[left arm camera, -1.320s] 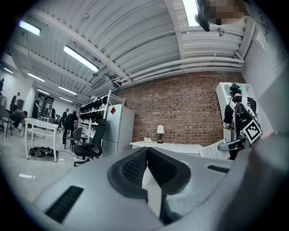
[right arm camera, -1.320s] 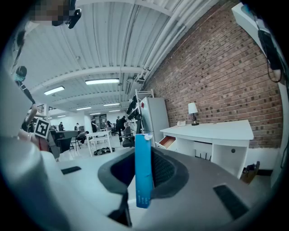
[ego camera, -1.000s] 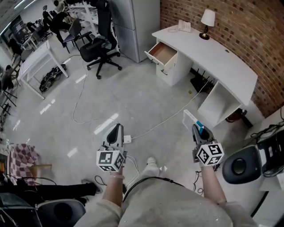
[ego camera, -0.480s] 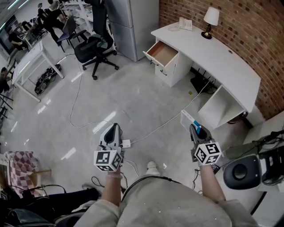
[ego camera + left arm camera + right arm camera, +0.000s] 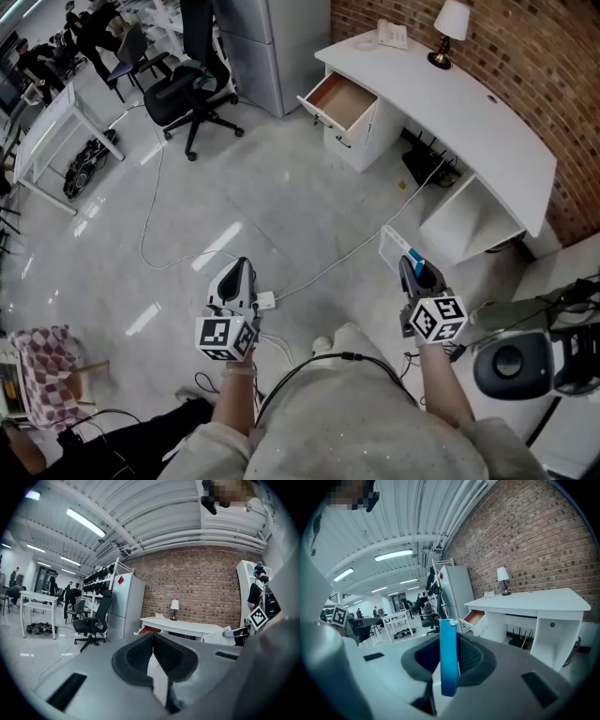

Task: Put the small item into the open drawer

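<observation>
The step in hand is the carry. The right hand-held gripper (image 5: 449,641) pinches a slim blue item (image 5: 448,663), perhaps a small tube, well apart from the open drawer (image 5: 343,99) of the white desk (image 5: 469,117). The left hand-held gripper (image 5: 153,644) is pressed together, empty. The next move calls for closing on the drawer and bringing the item above it.

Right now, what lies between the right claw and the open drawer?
Between right claw and open drawer, head view shows bare floor crossed by a white cable.
</observation>
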`<state>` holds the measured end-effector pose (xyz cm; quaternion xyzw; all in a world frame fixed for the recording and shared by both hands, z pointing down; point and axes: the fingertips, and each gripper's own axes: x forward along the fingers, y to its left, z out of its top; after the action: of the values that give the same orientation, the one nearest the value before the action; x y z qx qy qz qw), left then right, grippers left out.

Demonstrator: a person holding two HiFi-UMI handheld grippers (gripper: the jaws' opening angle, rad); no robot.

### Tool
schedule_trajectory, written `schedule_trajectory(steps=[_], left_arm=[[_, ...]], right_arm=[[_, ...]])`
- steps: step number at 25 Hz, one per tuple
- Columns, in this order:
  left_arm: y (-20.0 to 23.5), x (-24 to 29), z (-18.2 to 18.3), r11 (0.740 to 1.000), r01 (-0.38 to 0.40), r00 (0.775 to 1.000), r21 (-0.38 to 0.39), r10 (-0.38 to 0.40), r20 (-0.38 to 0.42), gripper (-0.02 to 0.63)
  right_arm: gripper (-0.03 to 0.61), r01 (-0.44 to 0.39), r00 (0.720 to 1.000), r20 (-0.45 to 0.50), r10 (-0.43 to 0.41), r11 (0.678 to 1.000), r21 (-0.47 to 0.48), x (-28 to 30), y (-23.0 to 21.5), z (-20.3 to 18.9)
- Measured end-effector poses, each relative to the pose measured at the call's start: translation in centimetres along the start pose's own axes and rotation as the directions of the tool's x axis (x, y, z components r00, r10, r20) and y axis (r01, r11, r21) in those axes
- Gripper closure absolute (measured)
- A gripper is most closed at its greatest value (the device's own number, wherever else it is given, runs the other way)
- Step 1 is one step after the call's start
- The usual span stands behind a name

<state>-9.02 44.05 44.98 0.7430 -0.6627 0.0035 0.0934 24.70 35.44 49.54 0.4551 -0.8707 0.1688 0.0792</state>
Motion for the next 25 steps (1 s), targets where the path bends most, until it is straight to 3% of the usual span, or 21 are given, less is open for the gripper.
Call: schedule_trajectory(steps=[5, 17, 25], left_arm=[[1.3, 1.7, -0.8, 1.000, -0.021, 1.000, -0.016, 0.021, -0.019, 0.607], [7.3, 11.4, 3.4, 0.997, -0.075, 0.997, -0.001, 0.075, 0.015, 0.607], [8.9, 18.9, 4.3, 0.998, -0.068, 0.998, -0.009, 0.068, -0.018, 0.607]], right_arm=[[0.506, -0.004, 1.000, -0.017, 0.004, 1.000, 0.017, 2.4, -1.1, 0.2], [0.506, -0.033, 0.999, 0.031, 0.032, 0.999, 0.032, 14.2, -3.7, 5.6], [0.506, -0.044, 0.999, 0.012, 0.043, 0.998, 0.041, 21.0, -6.5, 8.4]])
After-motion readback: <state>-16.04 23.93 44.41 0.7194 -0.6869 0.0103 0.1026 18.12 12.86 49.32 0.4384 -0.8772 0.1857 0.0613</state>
